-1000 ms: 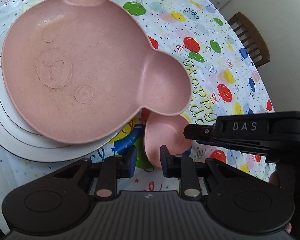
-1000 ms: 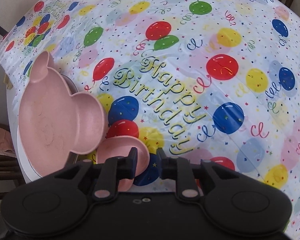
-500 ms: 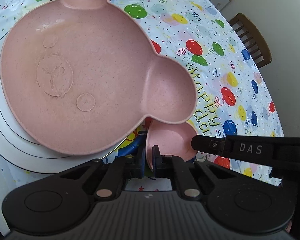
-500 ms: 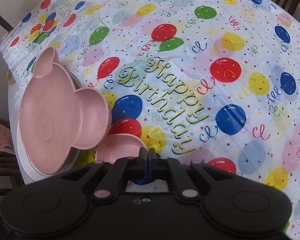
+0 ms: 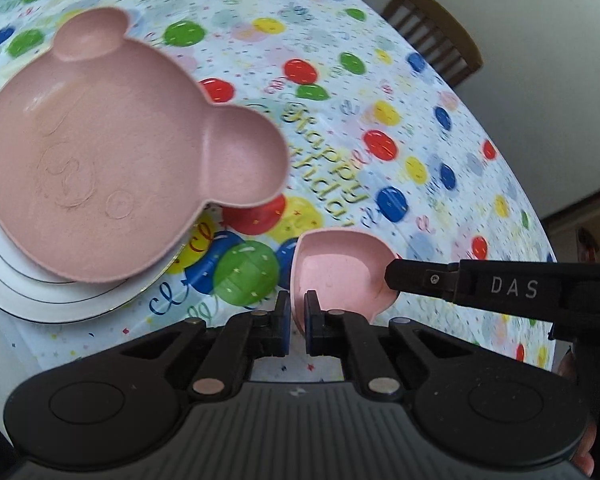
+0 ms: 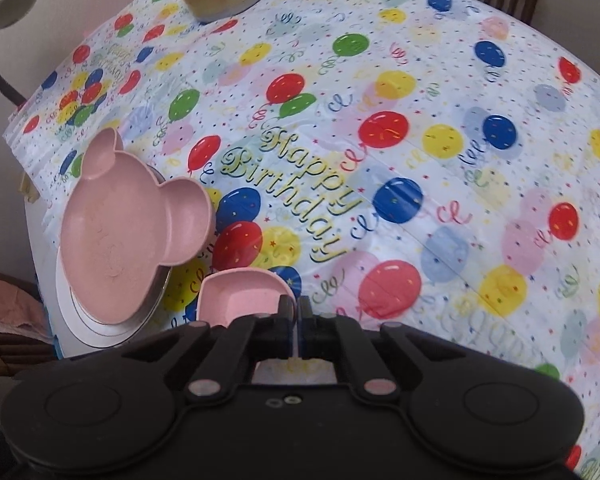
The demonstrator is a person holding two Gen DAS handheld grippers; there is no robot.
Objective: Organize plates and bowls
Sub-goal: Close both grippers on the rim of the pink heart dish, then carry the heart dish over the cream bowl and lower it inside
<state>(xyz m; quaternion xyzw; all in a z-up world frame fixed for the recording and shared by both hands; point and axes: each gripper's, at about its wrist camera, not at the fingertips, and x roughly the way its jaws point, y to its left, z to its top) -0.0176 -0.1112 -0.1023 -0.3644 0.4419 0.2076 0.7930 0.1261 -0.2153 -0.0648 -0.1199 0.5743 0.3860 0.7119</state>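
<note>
CHANGE: small pink square-ish plastic bowl [image 5: 340,272] now lifted off balloon-print tablecloth [image 5: 400,128], tilted, ready for stacking | LEFT: left gripper [image 5: 296,322] nearly closed, pinching bowl's near rim; pink bear-shaped plate [image 5: 112,152] on white plates [image 5: 40,300] ahead-left | RIGHT: right gripper [image 6: 296,320] nearly closed, pinching bowl's right rim.

The tablecloth [image 6: 420,184] over the worktop carries "Happy Birthday" in gold script with dark outlines, running slantwise among printed balloons; a second, smaller print of the same words sits near its far left corner, too blurred to read surely. White letters "DAS" stand on the black arm of the right tongs [image 5: 394,278].
</note>
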